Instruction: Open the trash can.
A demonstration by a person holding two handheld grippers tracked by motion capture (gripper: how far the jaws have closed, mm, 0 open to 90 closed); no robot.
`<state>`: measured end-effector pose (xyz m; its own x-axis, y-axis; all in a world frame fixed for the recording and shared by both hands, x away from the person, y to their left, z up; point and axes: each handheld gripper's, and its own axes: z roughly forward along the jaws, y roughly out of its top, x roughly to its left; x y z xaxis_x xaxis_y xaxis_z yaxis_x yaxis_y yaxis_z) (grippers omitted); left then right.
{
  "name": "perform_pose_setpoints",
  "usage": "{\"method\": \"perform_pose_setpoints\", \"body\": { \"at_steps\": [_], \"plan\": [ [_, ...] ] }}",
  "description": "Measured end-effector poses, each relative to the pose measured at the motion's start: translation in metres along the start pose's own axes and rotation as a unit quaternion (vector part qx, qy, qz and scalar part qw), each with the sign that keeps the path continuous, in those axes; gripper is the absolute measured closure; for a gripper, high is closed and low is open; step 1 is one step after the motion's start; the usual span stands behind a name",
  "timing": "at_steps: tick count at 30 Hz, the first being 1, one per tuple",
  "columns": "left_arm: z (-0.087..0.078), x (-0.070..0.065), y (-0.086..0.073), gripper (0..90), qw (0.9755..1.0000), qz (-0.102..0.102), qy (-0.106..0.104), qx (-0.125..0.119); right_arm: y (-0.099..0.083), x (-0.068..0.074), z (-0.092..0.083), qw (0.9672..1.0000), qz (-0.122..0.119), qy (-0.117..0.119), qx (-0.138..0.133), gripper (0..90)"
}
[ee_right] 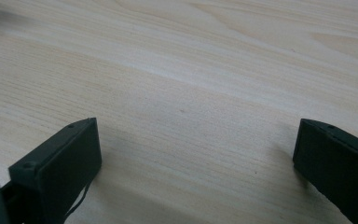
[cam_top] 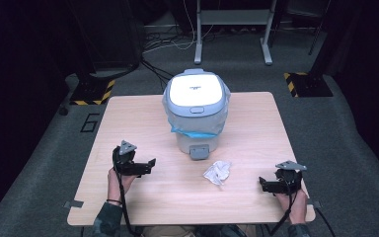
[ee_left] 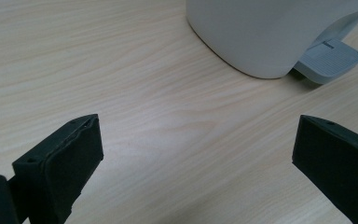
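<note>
A small white pedal bin [cam_top: 196,111] with a closed grey-rimmed lid and a blue-edged liner stands at the middle of the wooden table [cam_top: 128,123]. Its grey foot pedal [cam_top: 199,151] faces the person. The bin's base [ee_left: 261,37] and the pedal [ee_left: 328,60] also appear in the left gripper view. A crumpled white tissue [cam_top: 217,172] lies on the table in front of the bin. My left gripper [cam_top: 150,164] rests open at the front left, its jaws wide apart with nothing between them [ee_left: 196,154]. My right gripper [cam_top: 263,183] is open at the front right over bare wood [ee_right: 196,154].
The table sits on grey carpet. Behind it stand a white frame's legs [cam_top: 232,29], cables on the floor and two black stands with yellow-black hazard-striped bases [cam_top: 94,91] [cam_top: 306,84]. The table's front edge [cam_top: 187,219] is close to both hands.
</note>
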<state>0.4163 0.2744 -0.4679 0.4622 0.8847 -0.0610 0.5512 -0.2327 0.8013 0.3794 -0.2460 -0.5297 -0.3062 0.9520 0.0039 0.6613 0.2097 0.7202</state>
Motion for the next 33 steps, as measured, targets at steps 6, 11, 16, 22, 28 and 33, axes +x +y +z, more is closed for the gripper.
{"method": "perform_pose_setpoints", "body": {
  "at_steps": [6, 11, 16, 22, 28, 33],
  "plan": [
    [0.004, -0.008, 0.011, 1.3, 0.9998, 0.013, -0.012, -0.005, 0.0, 0.0, 0.0, 1.0, 0.0, 0.0, 0.0, 0.0],
    [0.008, -0.013, 0.018, 1.5, 0.9994, 0.029, -0.02, 0.0, 0.0, 0.0, 0.0, 1.0, 0.0, 0.0, 0.0, 0.0],
    [0.011, -0.017, 0.022, 1.6, 0.9992, 0.03, -0.027, -0.006, 0.0, 0.0, 0.0, 1.0, -0.004, 0.003, 0.001, 0.1],
    [0.015, -0.023, 0.028, 1.5, 0.9987, 0.035, -0.037, -0.005, 0.0, 0.0, 0.0, 1.0, -0.004, 0.003, 0.001, 0.1],
    [0.021, -0.032, 0.035, 2.0, 0.998, 0.042, -0.046, -0.003, 0.0, 0.0, 0.0, 1.0, -0.004, 0.003, 0.001, 0.1],
    [0.023, -0.038, 0.036, 35.4, 0.996, 0.058, -0.067, -0.017, 0.0, 0.0, -0.001, 1.0, -0.003, 0.003, 0.001, 0.1]
  ]
}}
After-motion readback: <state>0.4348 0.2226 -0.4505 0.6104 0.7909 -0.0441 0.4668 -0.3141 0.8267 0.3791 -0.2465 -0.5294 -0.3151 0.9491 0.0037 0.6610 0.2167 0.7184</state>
